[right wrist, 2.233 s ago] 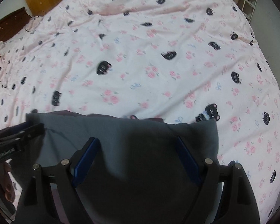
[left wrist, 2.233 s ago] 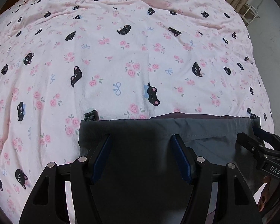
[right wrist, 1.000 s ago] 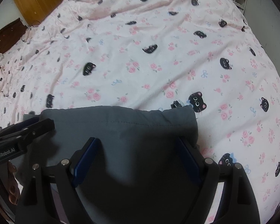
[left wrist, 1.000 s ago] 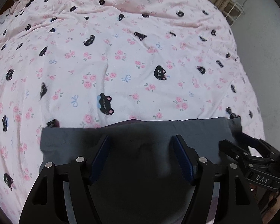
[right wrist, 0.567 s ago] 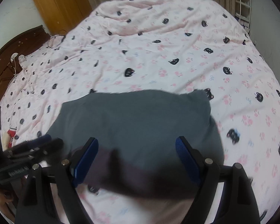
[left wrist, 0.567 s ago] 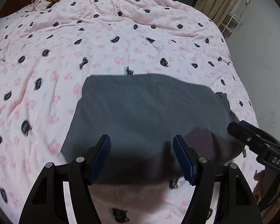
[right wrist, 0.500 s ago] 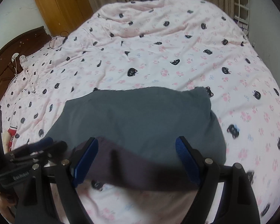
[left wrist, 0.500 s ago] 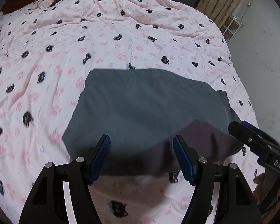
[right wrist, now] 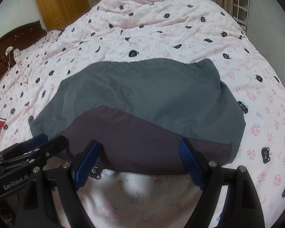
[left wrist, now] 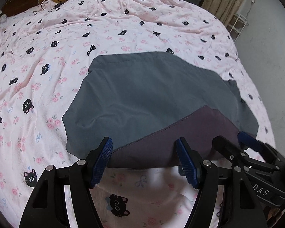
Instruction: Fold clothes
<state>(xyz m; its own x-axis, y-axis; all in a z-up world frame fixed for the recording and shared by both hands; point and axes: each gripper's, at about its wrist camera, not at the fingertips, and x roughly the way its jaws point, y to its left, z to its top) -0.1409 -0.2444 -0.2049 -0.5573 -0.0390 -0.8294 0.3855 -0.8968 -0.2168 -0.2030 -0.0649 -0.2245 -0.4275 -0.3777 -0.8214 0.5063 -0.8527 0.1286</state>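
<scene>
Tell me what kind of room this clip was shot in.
Most likely a bedroom at home: a wide bed under a pink cat-print duvet, a wooden wardrobe behind it, and curtains at the far wall. A grey garment lies on the bed.

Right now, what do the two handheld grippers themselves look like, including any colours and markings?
Both are black, angular frames with silver screw heads. The left gripper and the right gripper each carry two ribbed blue pads on the jaws. Seen from the other camera, the left body reads "GenRobot.AI" and the right shows "DAS" in white lettering. No sleeves or cables are visible.
</scene>
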